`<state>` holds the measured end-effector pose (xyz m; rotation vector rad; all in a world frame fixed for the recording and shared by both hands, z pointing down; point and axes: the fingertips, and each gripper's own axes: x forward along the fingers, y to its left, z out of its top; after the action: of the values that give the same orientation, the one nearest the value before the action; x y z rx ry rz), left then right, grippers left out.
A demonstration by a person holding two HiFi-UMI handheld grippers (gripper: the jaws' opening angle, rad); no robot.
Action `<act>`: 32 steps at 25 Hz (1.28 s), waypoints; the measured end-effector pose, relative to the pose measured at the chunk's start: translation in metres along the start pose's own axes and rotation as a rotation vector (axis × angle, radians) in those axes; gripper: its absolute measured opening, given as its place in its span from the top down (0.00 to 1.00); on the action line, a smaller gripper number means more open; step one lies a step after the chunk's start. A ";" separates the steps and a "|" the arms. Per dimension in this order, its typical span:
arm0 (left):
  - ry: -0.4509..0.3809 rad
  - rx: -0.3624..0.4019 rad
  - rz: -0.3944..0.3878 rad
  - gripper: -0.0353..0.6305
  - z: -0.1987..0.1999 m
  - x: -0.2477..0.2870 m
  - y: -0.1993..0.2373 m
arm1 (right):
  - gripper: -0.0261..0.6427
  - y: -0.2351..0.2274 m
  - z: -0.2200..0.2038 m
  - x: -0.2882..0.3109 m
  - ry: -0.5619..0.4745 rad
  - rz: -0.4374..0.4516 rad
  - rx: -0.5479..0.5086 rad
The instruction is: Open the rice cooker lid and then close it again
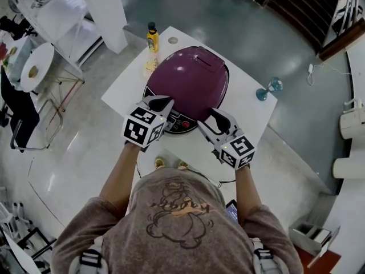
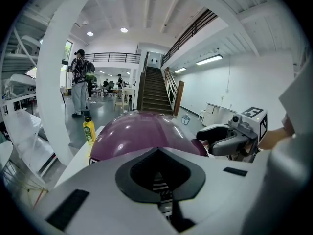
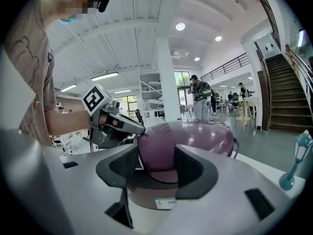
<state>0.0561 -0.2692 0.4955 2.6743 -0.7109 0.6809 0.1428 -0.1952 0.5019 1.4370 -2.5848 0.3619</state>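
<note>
Glossy grey floor (image 1: 285, 33), white pillar (image 1: 102, 10) — dark staircase (image 2: 155, 89) behind.

No word or number can be read anywhere. The only signs are black-and-white square markers: one set on the left cube (image 1: 142, 128) of the left gripper (image 1: 161, 103), another on the right cube (image 1: 239, 150) of the right gripper (image 1: 214, 115). In the right gripper view a small sticker (image 3: 165, 203) sits at 6 o'clock on the rice cooker (image 3: 190, 141), its print too small to read. The yellow bottle (image 1: 152, 40), at 11 o'clock from the cooker, carries a blurred label.
</note>
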 end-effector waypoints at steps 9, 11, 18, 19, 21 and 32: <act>0.045 0.004 -0.021 0.92 -0.002 0.001 0.001 | 0.66 -0.001 -0.001 0.001 0.005 -0.001 0.035; 0.042 -0.004 -0.022 0.92 -0.002 0.001 0.002 | 0.66 -0.002 0.000 0.001 -0.001 0.000 0.055; 0.028 -0.031 -0.041 0.92 -0.003 -0.001 0.002 | 0.70 -0.004 0.000 0.001 -0.015 -0.025 0.070; 0.025 -0.033 -0.047 0.92 -0.003 -0.001 0.001 | 0.71 -0.005 0.000 0.000 -0.019 -0.034 0.071; 0.020 -0.028 -0.052 0.92 -0.003 -0.001 0.001 | 0.72 -0.007 0.000 0.000 -0.025 -0.053 0.079; -0.019 0.007 -0.065 0.92 0.004 -0.006 0.003 | 0.74 -0.015 0.008 -0.007 -0.053 -0.139 0.152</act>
<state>0.0514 -0.2704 0.4898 2.7006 -0.6246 0.6438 0.1586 -0.1996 0.4942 1.6879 -2.5271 0.5168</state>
